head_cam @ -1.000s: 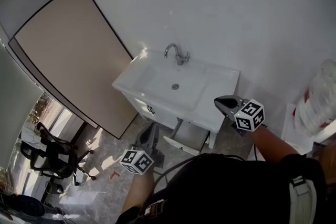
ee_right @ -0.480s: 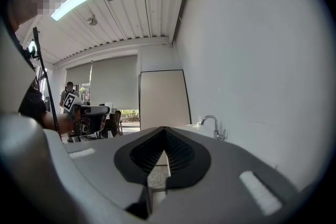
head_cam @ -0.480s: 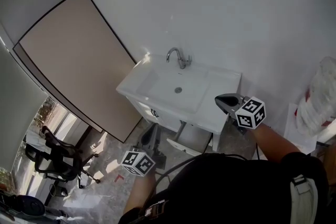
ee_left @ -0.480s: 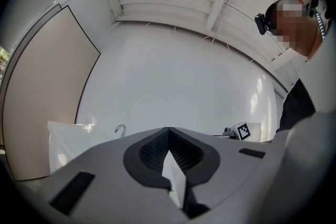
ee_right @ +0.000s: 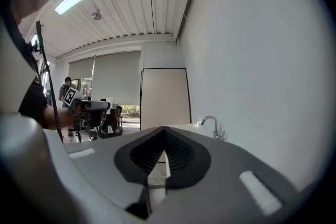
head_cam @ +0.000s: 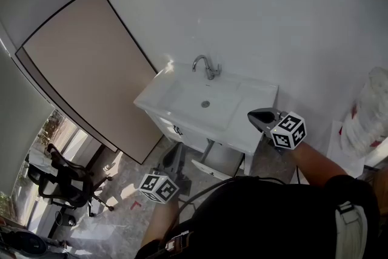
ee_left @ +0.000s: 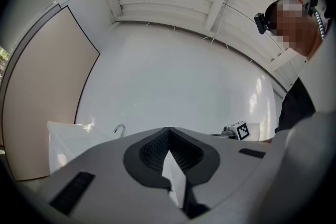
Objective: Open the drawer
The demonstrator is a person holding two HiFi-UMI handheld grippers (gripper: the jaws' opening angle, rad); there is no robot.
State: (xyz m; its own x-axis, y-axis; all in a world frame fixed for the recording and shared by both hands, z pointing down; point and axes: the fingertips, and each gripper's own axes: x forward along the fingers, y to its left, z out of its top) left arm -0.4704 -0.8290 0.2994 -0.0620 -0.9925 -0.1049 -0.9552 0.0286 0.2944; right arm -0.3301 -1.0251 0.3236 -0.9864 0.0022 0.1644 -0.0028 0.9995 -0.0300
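Near the sink [head_cam: 206, 103], left gripper [head_cam: 174, 150] and right gripper [head_cam: 252, 116] closed, empty; positions unchanged

I see a chrome tap [head_cam: 205, 65] upright at the back edge of the white basin [head_cam: 156, 94]. A beige panel [head_cam: 85, 63] stands just left of it; a black office chair [head_cam: 63, 179] sits well apart on the floor [head_cam: 118, 197].

1. No word, brand name or number can be read in any of the views.
2. Black-and-white square patterns are borne by the marker cube [head_cam: 159, 187] of the left gripper [head_cam: 174, 151] and by the marker cube [head_cam: 288, 131] of the right gripper [head_cam: 251, 116]. No letters or digits are formed by them.
3. A small red mark [head_cam: 134, 204] is seen on the floor [head_cam: 103, 224]. It is too small to be read.
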